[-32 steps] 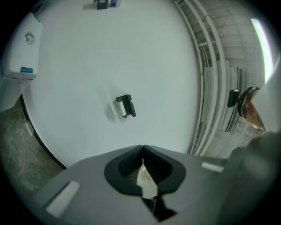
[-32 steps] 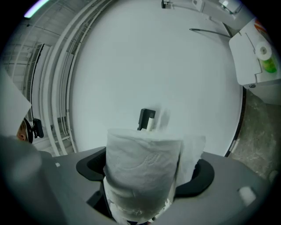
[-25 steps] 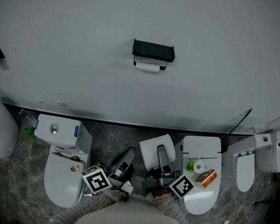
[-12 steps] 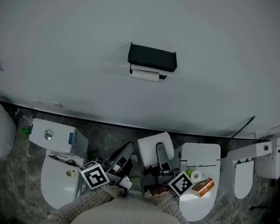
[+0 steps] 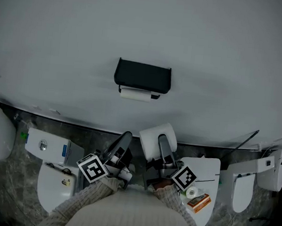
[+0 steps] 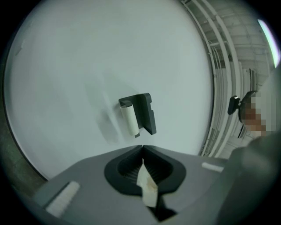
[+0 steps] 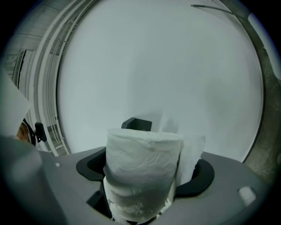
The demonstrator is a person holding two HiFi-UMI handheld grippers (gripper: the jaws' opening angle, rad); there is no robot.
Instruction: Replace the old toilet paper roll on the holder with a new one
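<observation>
With its jaws clamped on the new roll point(image 7: 142, 171), the right gripper point(image 5: 160, 143) faced the holder point(image 5: 143, 76) on the wall point(image 5: 221, 63) ahead, where the thin old roll point(image 5: 135, 94) lay crosswise; the left gripper point(image 5: 126, 136), pinching a paper scrap point(image 6: 146, 186), sat marginally nearer.

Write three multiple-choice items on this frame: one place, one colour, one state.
1. Where is the holder mounted? A: wall. B: floor. C: toilet lid.
2. What colour is the holder? A: white. B: black. C: red.
3. The right tongs are: A: open and empty. B: shut on a paper roll. C: shut and empty.
Answers: 1 A, the head view shows it fixed to the pale wall. 2 B, its cover is black. 3 B, the right gripper view shows the roll clamped between the tongs.
</observation>
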